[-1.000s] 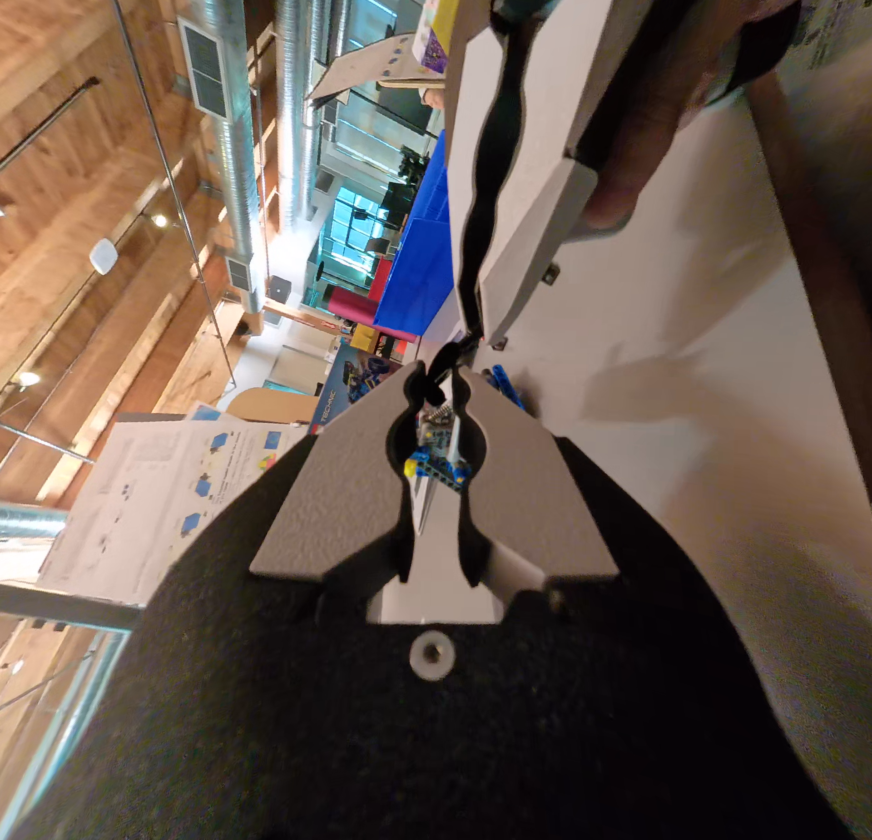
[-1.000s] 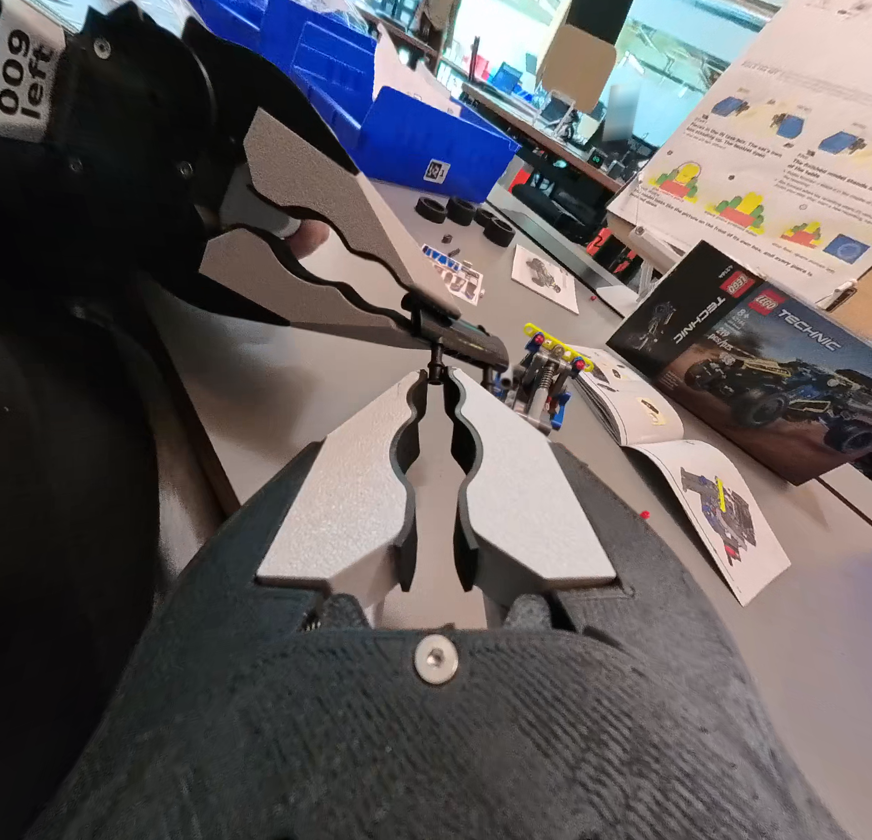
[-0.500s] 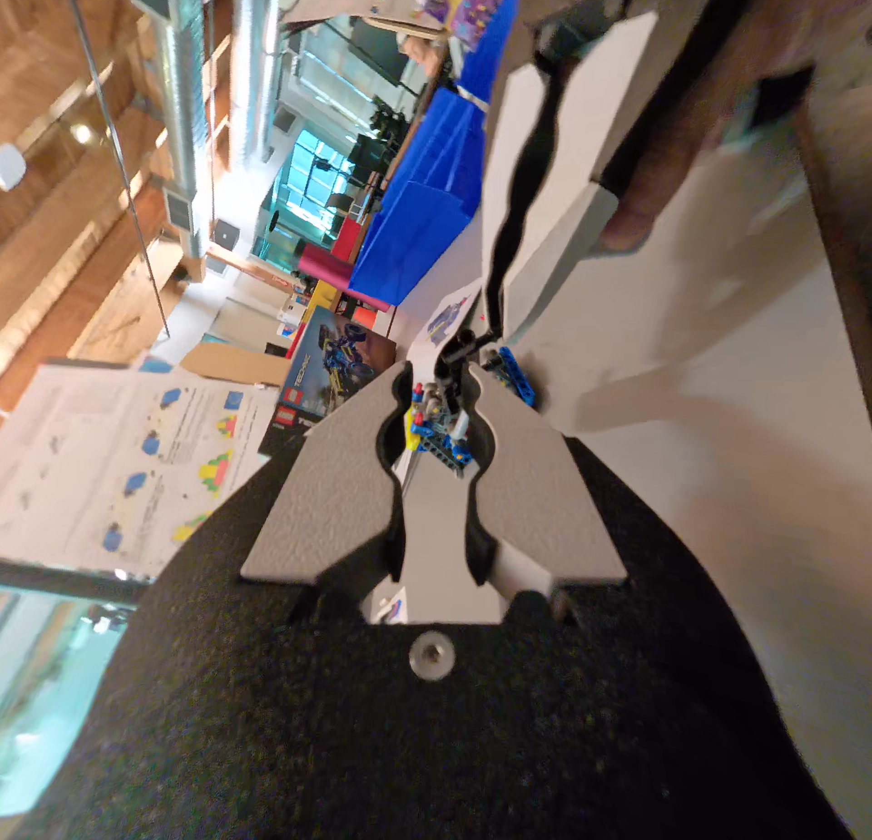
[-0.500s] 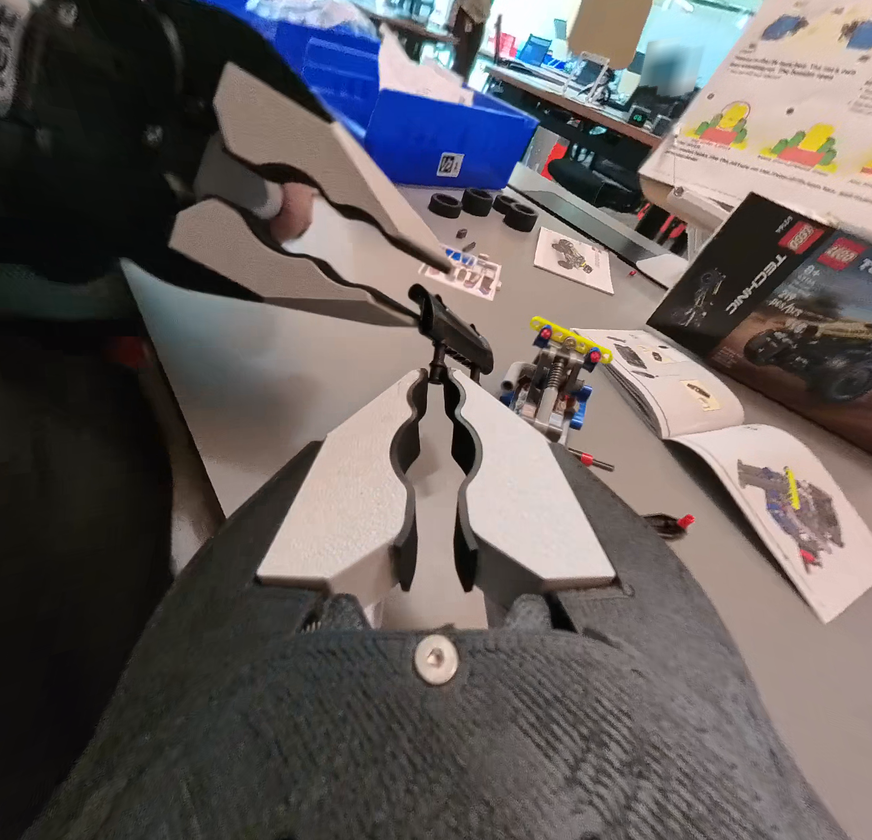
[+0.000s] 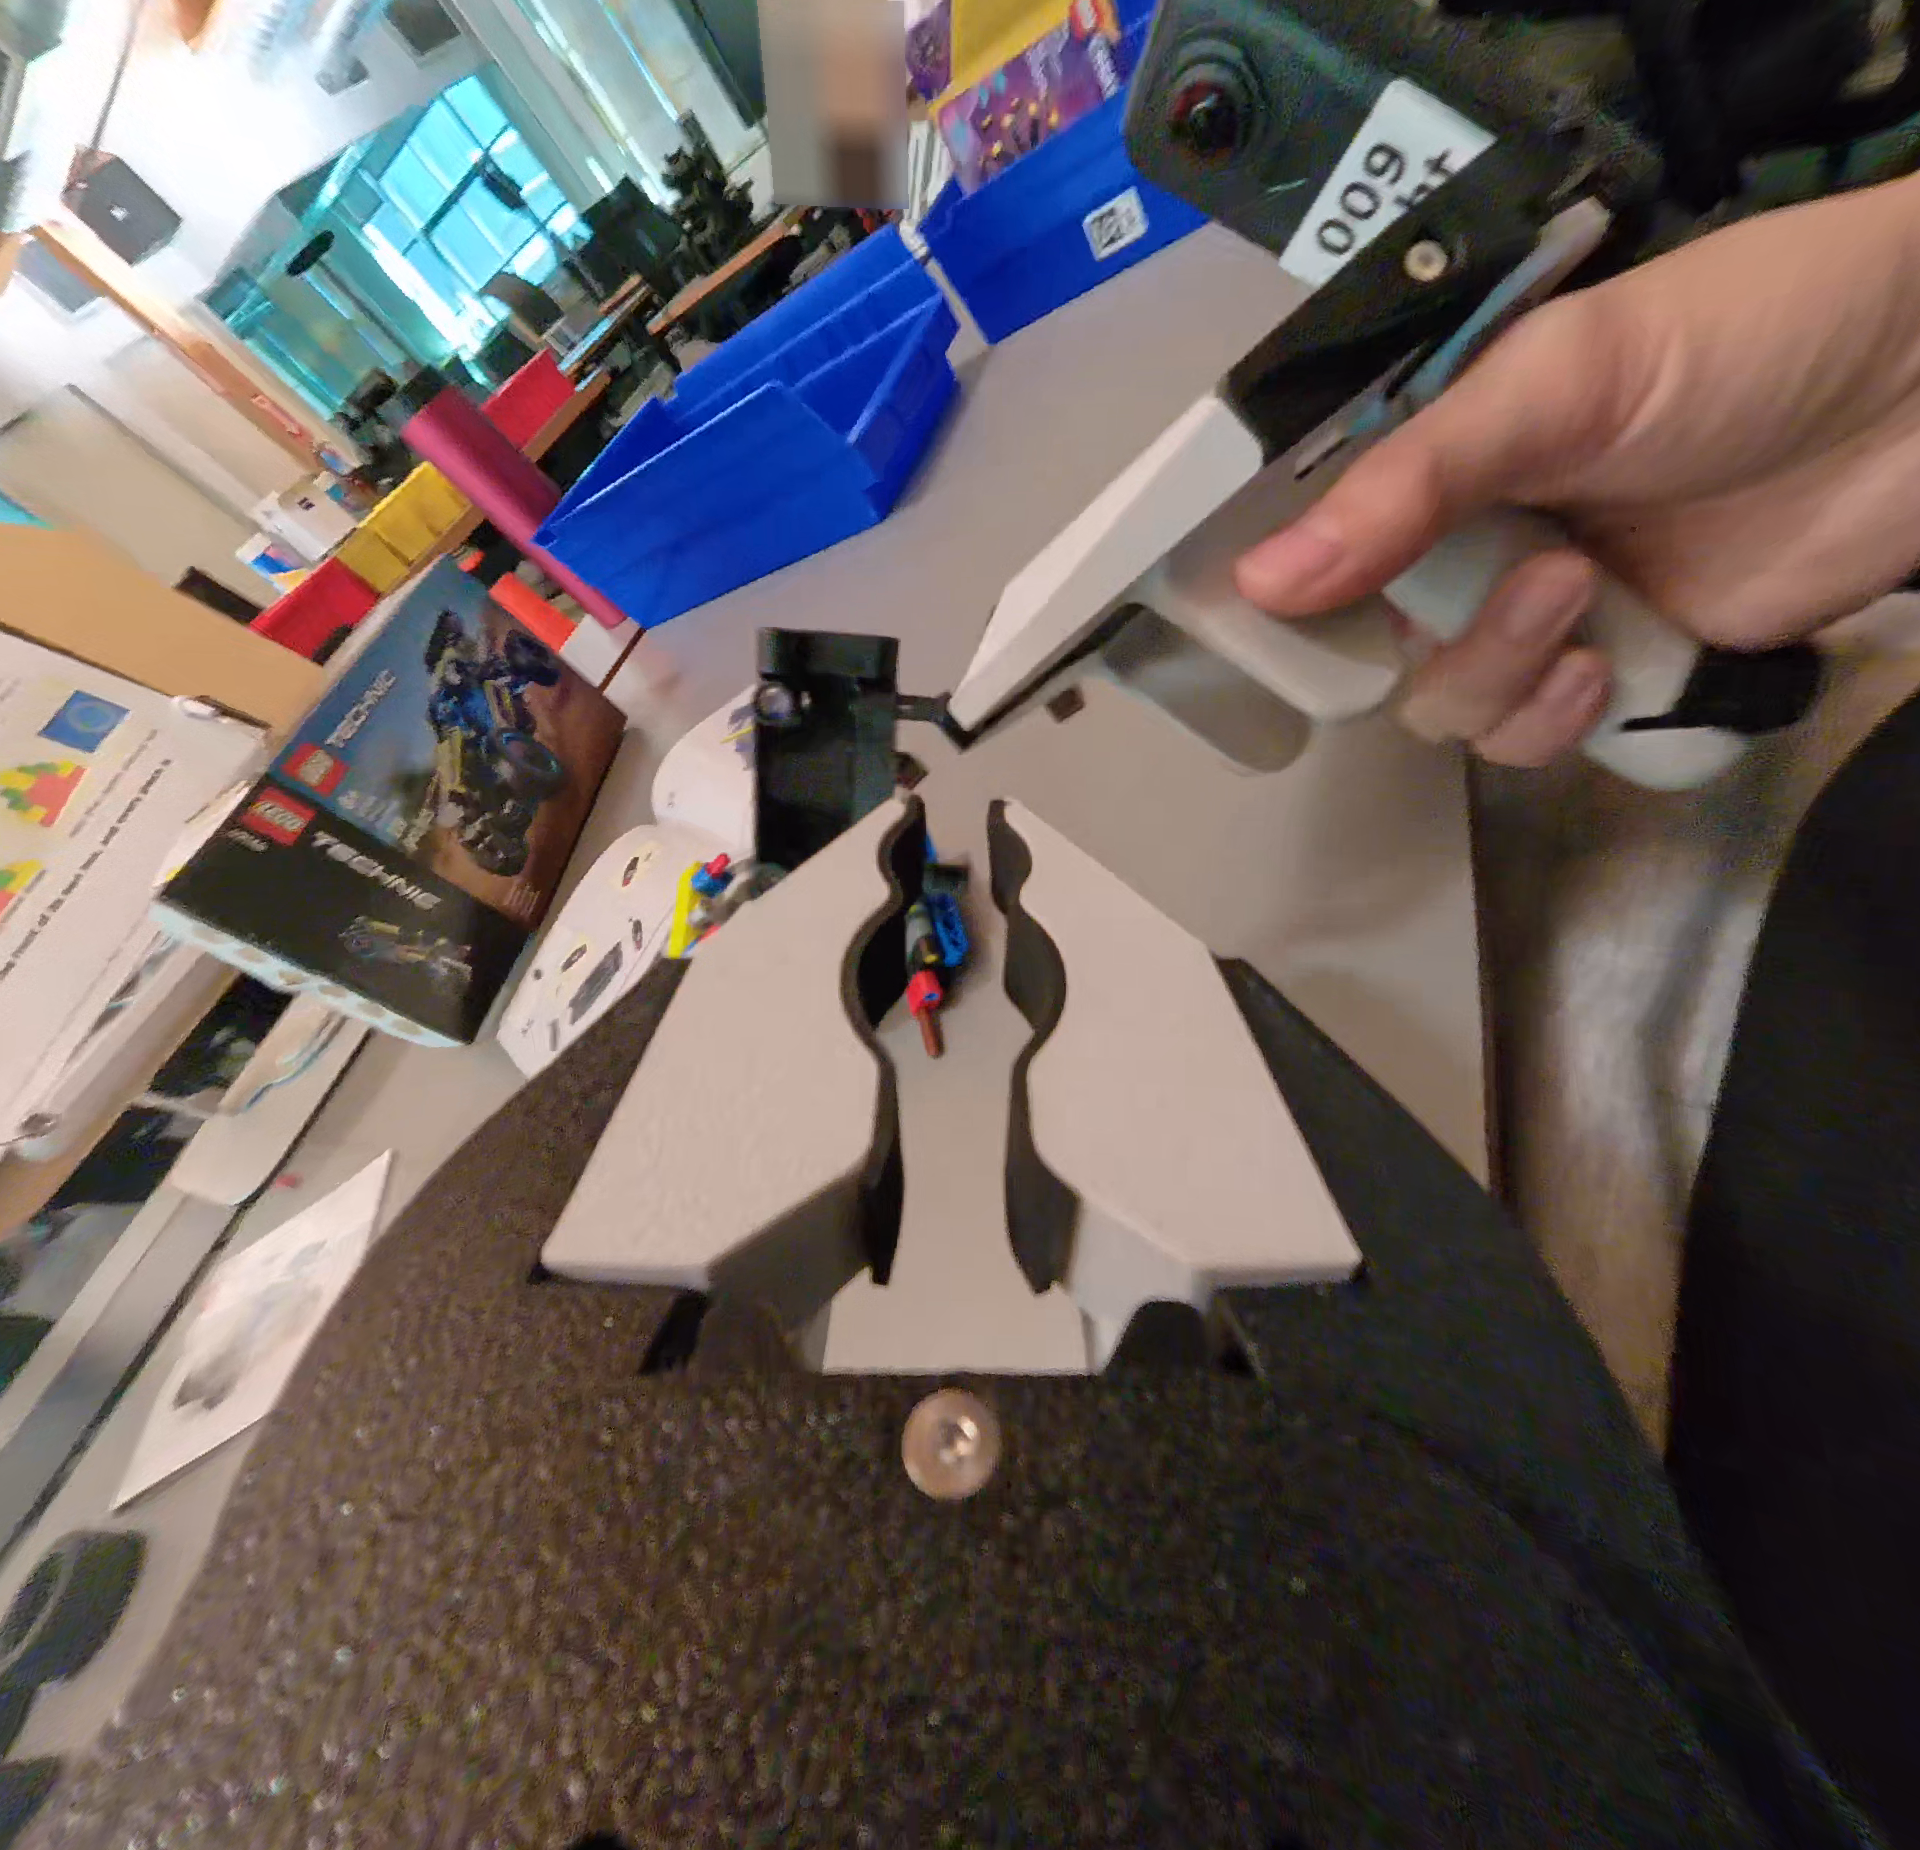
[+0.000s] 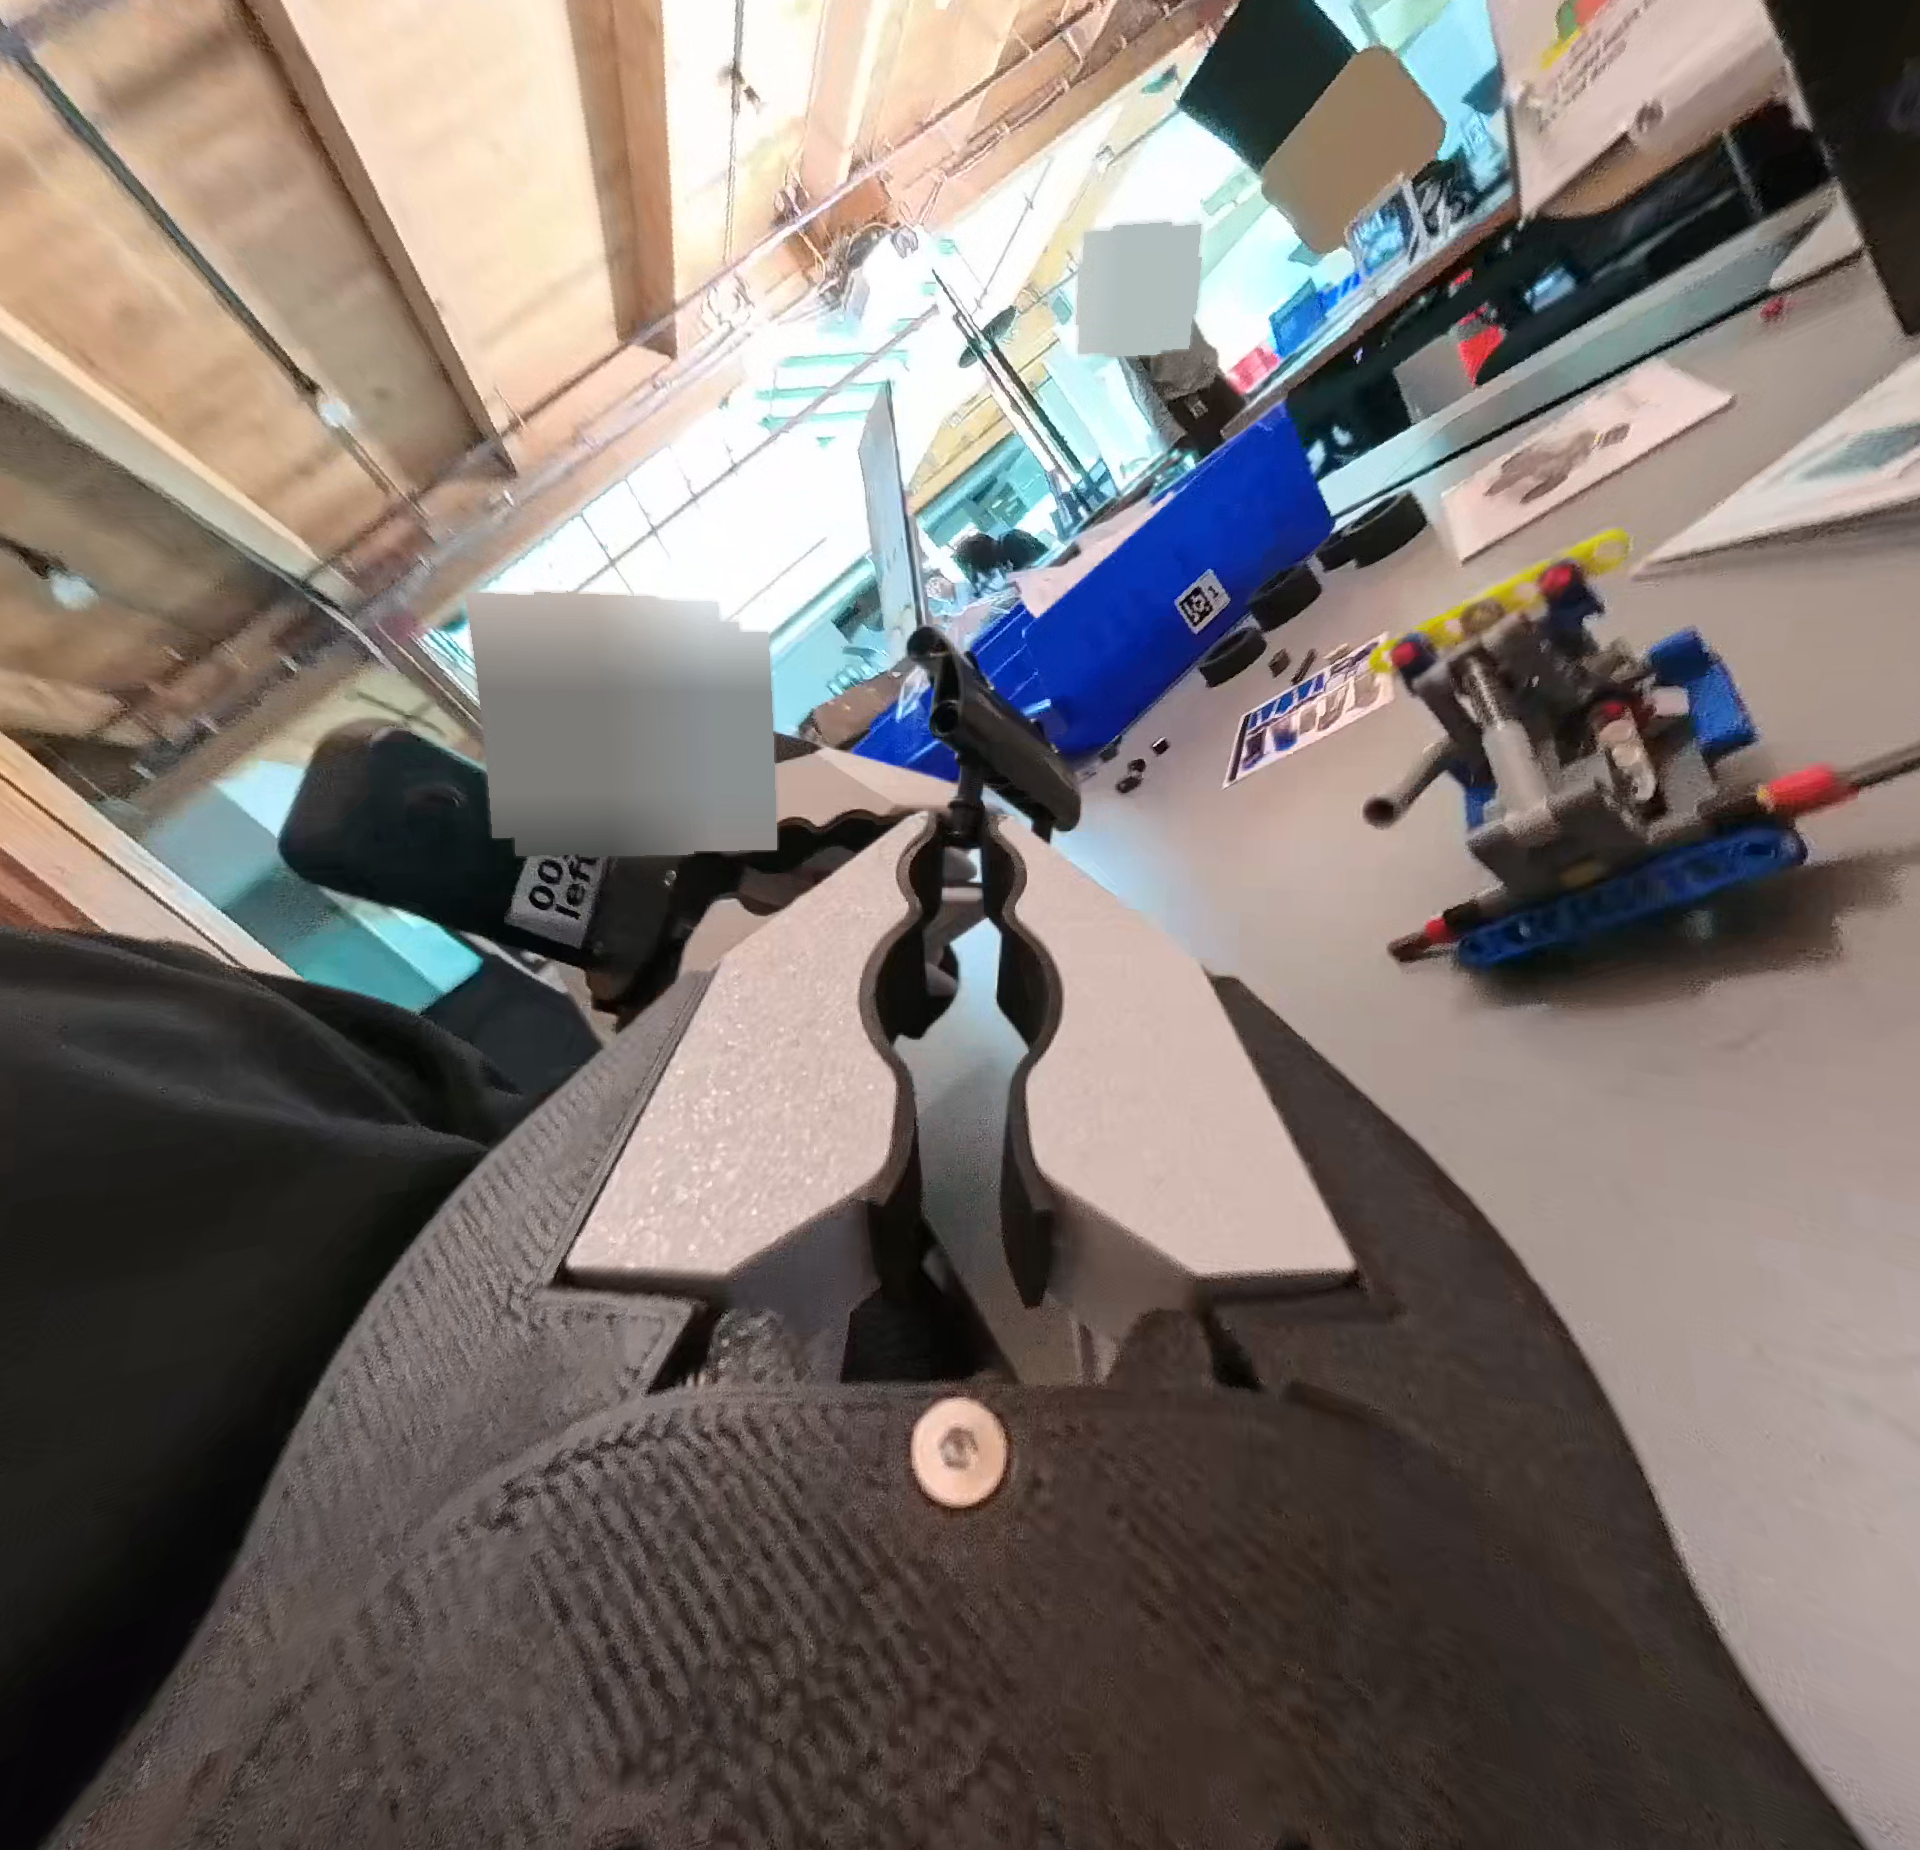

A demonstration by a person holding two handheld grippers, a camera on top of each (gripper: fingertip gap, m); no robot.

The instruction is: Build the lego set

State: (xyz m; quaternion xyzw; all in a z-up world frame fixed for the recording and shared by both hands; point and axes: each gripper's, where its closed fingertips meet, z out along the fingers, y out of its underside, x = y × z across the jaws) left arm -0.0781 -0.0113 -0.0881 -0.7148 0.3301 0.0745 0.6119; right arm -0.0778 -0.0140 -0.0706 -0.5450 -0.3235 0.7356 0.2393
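The right hand-held gripper pinches the black plastic panel's thin peg — panel lifted above the grey table; the left hand-held gripper, slightly parted, holds nothing beside it.

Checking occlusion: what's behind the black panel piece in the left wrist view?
Behind the black panel piece: an open instruction booklet on the grey table. Its lower end is covered by the left gripper's fingers; booklet's middle hidden.

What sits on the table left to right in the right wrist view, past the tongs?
Blue bin → black tyres → sticker sheet → blue and grey brick model.
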